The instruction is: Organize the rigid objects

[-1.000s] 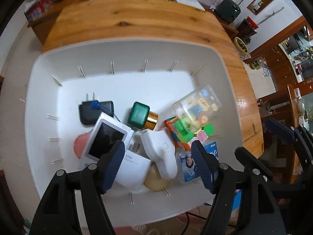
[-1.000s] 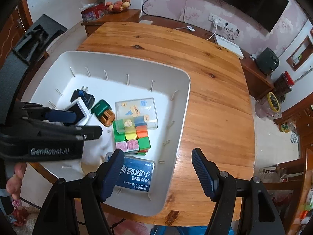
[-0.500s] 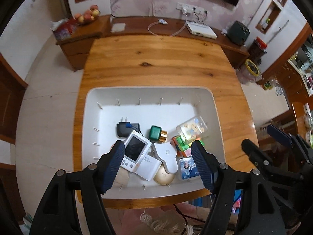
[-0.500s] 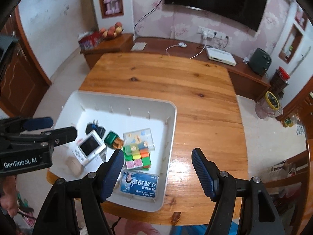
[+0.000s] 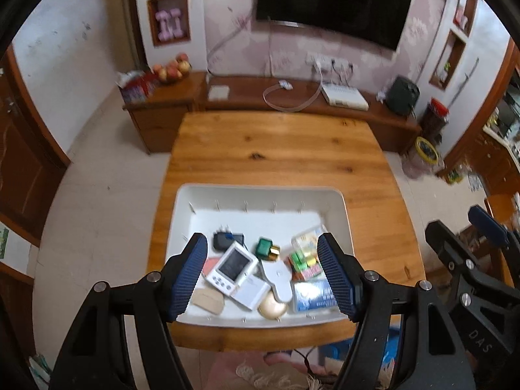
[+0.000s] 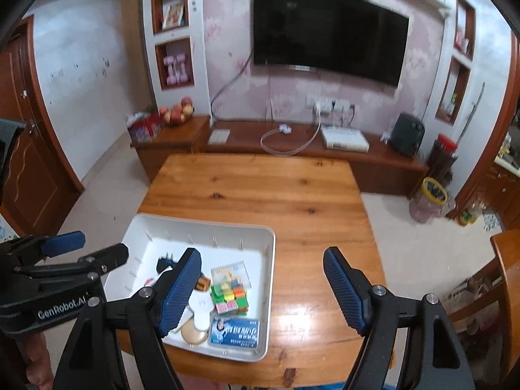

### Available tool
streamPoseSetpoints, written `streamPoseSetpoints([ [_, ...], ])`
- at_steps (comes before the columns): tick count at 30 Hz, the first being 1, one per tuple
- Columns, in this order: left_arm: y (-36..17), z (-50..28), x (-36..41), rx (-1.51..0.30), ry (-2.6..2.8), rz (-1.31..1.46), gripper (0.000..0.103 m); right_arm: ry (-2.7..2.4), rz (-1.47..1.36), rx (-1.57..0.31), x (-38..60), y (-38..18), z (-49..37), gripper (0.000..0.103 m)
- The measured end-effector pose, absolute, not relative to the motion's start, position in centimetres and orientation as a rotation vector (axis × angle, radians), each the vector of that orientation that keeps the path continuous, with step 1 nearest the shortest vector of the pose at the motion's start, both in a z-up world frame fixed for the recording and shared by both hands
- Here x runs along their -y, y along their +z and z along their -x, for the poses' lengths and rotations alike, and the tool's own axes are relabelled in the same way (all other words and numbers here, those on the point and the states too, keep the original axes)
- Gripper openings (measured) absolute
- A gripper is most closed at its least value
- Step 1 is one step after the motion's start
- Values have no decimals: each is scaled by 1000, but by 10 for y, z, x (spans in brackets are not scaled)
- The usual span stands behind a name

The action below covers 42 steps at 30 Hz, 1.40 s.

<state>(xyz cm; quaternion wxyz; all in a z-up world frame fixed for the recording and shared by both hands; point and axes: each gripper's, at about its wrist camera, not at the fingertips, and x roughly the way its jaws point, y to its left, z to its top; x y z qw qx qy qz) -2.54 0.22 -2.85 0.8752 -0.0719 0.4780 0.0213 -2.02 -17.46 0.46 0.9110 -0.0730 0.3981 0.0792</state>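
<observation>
A white tray (image 5: pixel 341 214) stands at the near edge of a wooden table (image 5: pixel 276 149). It holds a white device with a dark screen (image 5: pixel 232 268), a black plug adapter (image 5: pixel 224 240), a green box with a gold end (image 5: pixel 266 247), a colour cube (image 5: pixel 304 265), a clear plastic box (image 5: pixel 307 239), a blue packet (image 5: pixel 313 295) and a white charger (image 5: pixel 251 292). My left gripper (image 5: pixel 263 279) is open and empty, high above the tray. My right gripper (image 6: pixel 261 292) is open and empty, above the tray's right rim (image 6: pixel 271 273).
A low wooden cabinet (image 5: pixel 292 97) runs along the far wall under a TV (image 5: pixel 331 3), with a fruit bowl (image 5: pixel 170 70) and a white router (image 5: pixel 344 97) on it. A wooden chair (image 6: pixel 507 279) stands at the right. A yellow-lidded jar (image 6: pixel 430 198) stands on the floor.
Both grippers have risen and pulled back from the tray, so the table and room now show. Both stay open and empty. The objects in the tray have not moved.
</observation>
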Motion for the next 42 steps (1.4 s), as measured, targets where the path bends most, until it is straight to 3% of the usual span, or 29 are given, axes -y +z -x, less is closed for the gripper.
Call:
streamPoseSetpoints([
  [20, -8, 35, 6, -925, 66, 142, 74, 163, 125, -696, 178, 35, 40, 80],
  [42, -8, 34, 6, -928, 65, 138, 74, 159, 126, -686, 182, 38, 35, 80],
])
